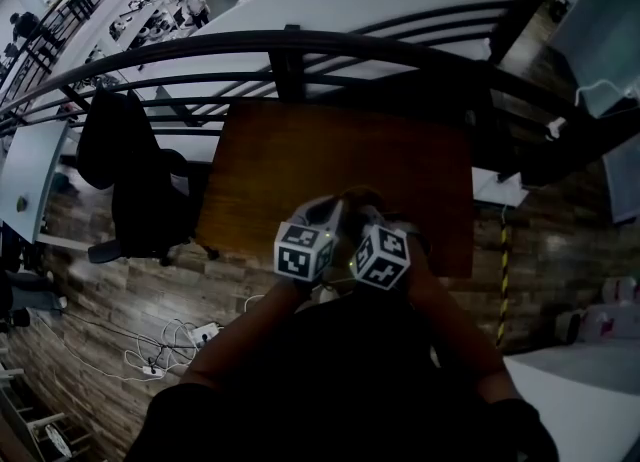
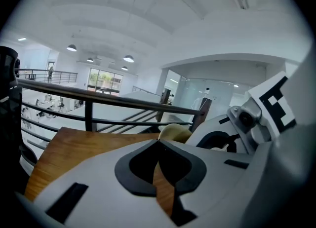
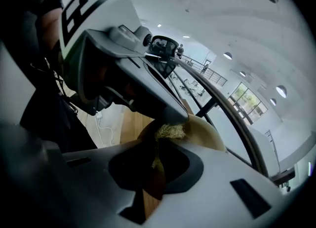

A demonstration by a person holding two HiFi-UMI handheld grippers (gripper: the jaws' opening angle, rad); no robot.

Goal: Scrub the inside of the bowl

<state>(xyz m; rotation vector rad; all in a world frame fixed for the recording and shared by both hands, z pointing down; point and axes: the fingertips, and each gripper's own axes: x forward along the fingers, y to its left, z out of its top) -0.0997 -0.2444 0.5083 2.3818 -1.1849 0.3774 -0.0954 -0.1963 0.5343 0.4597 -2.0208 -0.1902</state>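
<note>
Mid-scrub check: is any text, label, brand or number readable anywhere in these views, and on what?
No readable text in any view.
Left marker cube and right marker cube: black-and-white square patterns, no letters.
Bowl: no print visible.
Floor tape: yellow-black stripes, no words.

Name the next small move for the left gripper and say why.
Probably sweep the left gripper sideways along the inner wall of the bowl. Its shut jaws appear to hold the fibrous scrub pad inside it, while the right gripper seems clamped on the near rim, steadying it. With the pad seemingly in contact and the bowl braced, a short wiping stroke looks like the fitting move.
</note>
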